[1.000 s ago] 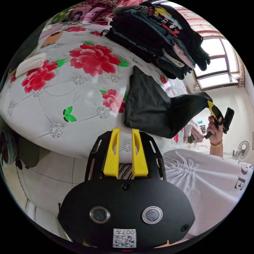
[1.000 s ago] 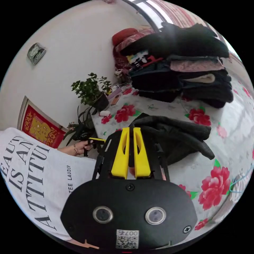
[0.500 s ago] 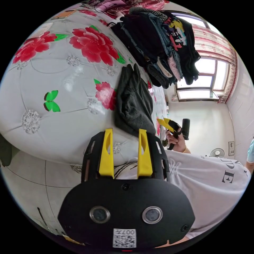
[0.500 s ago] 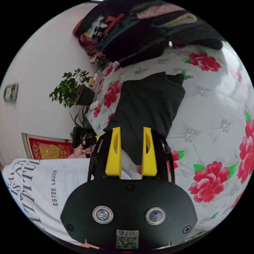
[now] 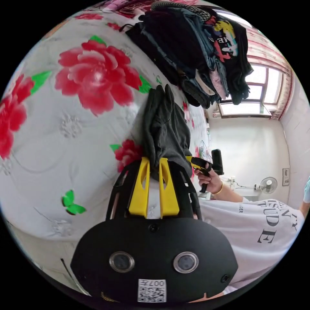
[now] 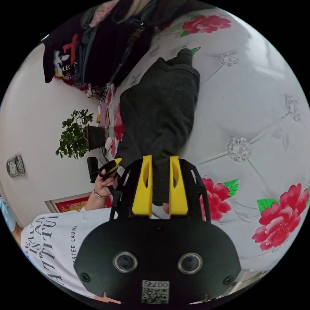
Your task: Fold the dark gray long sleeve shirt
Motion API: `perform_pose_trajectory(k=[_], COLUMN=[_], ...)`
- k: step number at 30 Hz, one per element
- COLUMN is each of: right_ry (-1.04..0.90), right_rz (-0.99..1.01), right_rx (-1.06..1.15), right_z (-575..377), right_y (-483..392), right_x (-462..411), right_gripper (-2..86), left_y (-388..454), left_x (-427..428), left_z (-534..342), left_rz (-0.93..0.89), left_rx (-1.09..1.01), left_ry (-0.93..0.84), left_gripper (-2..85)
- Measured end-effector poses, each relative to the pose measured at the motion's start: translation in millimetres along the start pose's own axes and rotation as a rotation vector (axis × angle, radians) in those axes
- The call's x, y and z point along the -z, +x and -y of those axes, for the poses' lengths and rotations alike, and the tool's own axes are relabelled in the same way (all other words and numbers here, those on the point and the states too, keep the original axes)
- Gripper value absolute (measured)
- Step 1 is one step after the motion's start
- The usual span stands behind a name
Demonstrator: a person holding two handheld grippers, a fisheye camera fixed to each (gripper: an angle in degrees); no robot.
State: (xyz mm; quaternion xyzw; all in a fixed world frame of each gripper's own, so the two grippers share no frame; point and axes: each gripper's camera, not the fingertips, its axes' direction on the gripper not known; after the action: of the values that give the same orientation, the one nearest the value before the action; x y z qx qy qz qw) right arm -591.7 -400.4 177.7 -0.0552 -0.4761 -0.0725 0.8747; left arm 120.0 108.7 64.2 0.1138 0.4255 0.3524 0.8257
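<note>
The dark gray long sleeve shirt (image 5: 164, 129) lies folded into a narrow strip on the flowered bed cover (image 5: 64, 129). In the left gripper view my left gripper (image 5: 154, 160) is shut on the strip's near end, with fabric between the jaws. Just to its right, a hand holds the right gripper (image 5: 193, 160) at the same end of the shirt. In the right gripper view the shirt (image 6: 158, 106) runs away from my right gripper (image 6: 160, 157), whose jaws press dark fabric. The left gripper (image 6: 114, 162) shows at the shirt's left corner.
A tall stack of folded clothes (image 5: 193, 48) (image 6: 106, 42) stands on the bed just beyond the shirt. A potted plant (image 6: 76, 135) sits by the wall. A person in a white printed top (image 5: 258, 219) stands at the bed's edge. A window (image 5: 255, 97) and fan (image 5: 269, 184) are behind.
The right gripper let the lifted shirt end down and the shirt now lies flat. Both grippers opened half a second ago, then came in and closed on the near end.
</note>
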Motion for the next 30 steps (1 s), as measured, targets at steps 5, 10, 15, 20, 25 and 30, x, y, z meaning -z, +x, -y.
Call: perform_pose_trajectory(k=[5,10,15,20,25,30], right_ry=[-0.125,-0.177,-0.163,0.001,0.433,0.755], right_rz=[-0.015,-0.092,-0.229,-0.355,-0.536,-0.736], right_rx=[0.203,0.502,0.591,0.348,-0.079,-0.393], right_z=[64,78,35,-15,-100,-173], right_y=[-83,-179,-169,-81,25,91], right_x=[-60,-111,-100,-28,111,214], right_gripper=[7.6,7.8,8.0,8.2,9.6,11.0], left_y=[-4,-27,-21,36,112,211], left_x=[92,171,184,172,152,61], left_z=[19,-26,-82,-119,-116,-91], left_rz=[0.22,0.466,0.565,0.628,0.681,0.688], left_rx=[-0.043,0.189,0.296,0.272,0.148,-0.143], left_ry=[0.135,0.351,0.401,0.445,0.476,0.314], left_gripper=[4.5,5.2,5.7,3.8,2.5,1.3])
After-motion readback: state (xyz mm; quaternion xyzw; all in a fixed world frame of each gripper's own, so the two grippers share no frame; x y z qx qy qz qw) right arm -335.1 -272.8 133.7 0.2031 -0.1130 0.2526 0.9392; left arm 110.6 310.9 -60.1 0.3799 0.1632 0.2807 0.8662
